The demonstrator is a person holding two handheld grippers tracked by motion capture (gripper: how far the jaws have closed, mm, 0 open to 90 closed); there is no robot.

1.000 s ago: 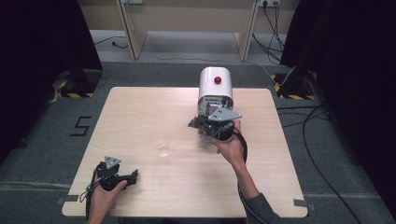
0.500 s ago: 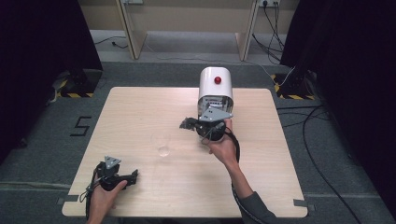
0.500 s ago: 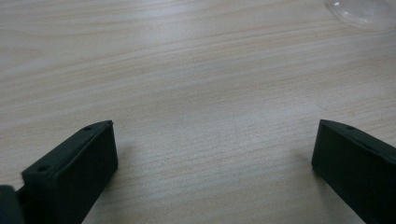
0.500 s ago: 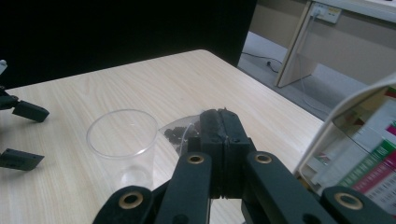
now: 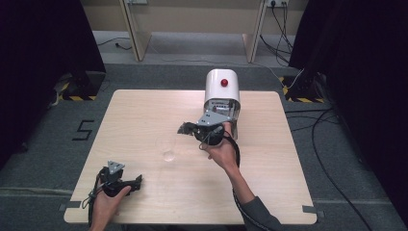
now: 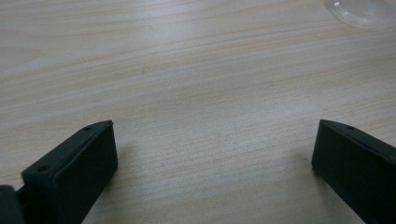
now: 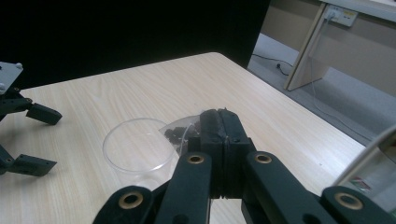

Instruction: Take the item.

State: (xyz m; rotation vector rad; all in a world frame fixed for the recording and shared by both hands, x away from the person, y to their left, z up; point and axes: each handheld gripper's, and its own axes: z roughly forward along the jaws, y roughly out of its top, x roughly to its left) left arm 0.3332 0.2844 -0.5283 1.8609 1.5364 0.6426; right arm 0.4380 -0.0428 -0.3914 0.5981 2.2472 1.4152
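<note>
A: Starting left of the clear plastic cup (image 5: 167,147), what do we have?

B: We see the left gripper (image 5: 137,181) held low at the near edge of the table (image 5: 269,192), nearer us than the cup. The hand (image 5: 107,204) comes up from the bottom edge, and the gripper lies about level, pointing right. In the left gripper view its 2 jaws stand wide apart over bare wood with nothing between them, and the cup's rim (image 6: 362,11) shows at the top right corner.

A: And the cup itself?

B: It stands upright near the table's middle, mouth up, so its long axis is vertical.

A: Then right of the cup?

B: The right gripper (image 5: 185,128) hangs just beyond and right of the cup, above the table. The right forearm (image 5: 235,175) runs up from the near edge, and the hand (image 5: 219,149) turns the gripper to point left. In the right gripper view we see the jaws pressed together on a small clear bag (image 7: 180,130) of dark pieces, which sticks out toward the cup's rim (image 7: 135,144). Right of the cup stands a white machine (image 5: 221,89) with 1 red button.
</note>
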